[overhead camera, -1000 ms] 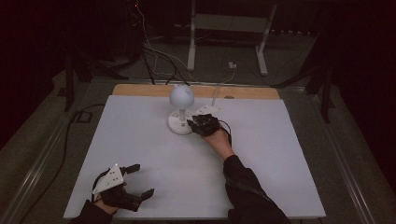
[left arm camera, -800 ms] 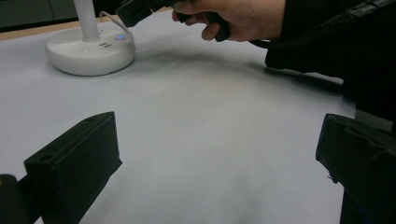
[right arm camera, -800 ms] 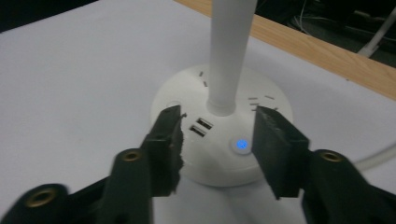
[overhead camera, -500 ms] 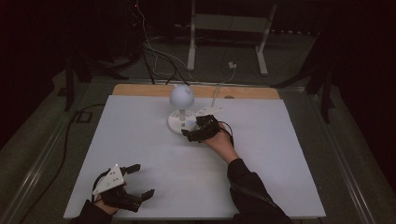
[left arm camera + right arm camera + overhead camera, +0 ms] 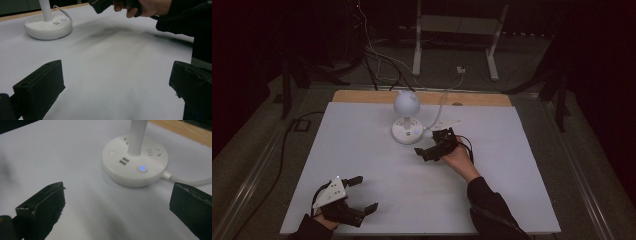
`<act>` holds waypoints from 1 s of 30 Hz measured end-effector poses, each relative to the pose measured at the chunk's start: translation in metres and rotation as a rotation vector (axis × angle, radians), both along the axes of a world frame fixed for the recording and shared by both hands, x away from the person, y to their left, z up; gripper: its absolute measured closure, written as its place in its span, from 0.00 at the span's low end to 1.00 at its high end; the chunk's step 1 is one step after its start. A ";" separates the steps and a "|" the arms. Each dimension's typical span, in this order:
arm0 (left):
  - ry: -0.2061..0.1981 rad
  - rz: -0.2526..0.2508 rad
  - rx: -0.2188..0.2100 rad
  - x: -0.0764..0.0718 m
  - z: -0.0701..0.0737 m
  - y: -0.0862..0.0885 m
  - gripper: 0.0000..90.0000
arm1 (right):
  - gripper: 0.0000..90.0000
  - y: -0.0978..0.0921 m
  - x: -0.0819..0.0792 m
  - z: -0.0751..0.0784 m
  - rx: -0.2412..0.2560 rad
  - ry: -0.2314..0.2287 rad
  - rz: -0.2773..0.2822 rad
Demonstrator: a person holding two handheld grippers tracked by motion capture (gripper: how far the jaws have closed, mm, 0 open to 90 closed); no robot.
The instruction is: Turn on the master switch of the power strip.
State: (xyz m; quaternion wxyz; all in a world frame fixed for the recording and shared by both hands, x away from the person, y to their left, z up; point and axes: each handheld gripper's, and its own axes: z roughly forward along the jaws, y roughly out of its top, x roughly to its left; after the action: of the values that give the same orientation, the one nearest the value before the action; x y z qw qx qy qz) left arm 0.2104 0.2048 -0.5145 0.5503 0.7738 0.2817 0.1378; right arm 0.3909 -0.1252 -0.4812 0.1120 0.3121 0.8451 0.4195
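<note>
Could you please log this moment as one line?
right claw: open, empty, beside desk lamp base | lamp button: lit blue | left claw: open, near table edge

Dim room, dark surroundings; white table [image 5: 362,150] evenly lit, soft shadow smears; near fingers blurred in gripper views.

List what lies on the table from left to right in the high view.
left gripper → lamp → right gripper → person's right hand
</note>
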 end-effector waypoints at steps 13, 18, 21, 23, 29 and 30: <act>-0.002 -0.002 -0.003 -0.001 0.001 0.000 0.00 | 0.00 -0.028 -0.034 0.003 0.011 -0.021 0.034; -0.003 -0.002 -0.004 -0.001 0.001 0.000 0.00 | 0.00 -0.042 -0.050 -0.001 0.010 -0.023 0.042; -0.004 -0.003 -0.003 -0.001 0.001 0.000 0.00 | 0.00 -0.053 -0.064 -0.005 0.017 -0.030 0.041; -0.004 -0.003 -0.004 -0.001 0.001 0.000 0.00 | 0.00 -0.056 -0.067 -0.005 0.016 -0.028 0.038; -0.004 -0.002 -0.005 -0.001 0.001 0.000 0.00 | 0.00 -0.077 -0.082 -0.014 0.021 0.004 0.046; -0.004 -0.002 -0.007 -0.001 0.001 0.001 0.00 | 0.00 -0.080 -0.084 -0.015 0.008 -0.001 0.045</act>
State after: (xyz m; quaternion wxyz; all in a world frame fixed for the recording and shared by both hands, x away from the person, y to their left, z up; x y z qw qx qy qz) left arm 0.2093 0.2054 -0.5131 0.5535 0.7720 0.2804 0.1378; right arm 0.3065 -0.2048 -0.4962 0.1017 0.2934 0.8501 0.4254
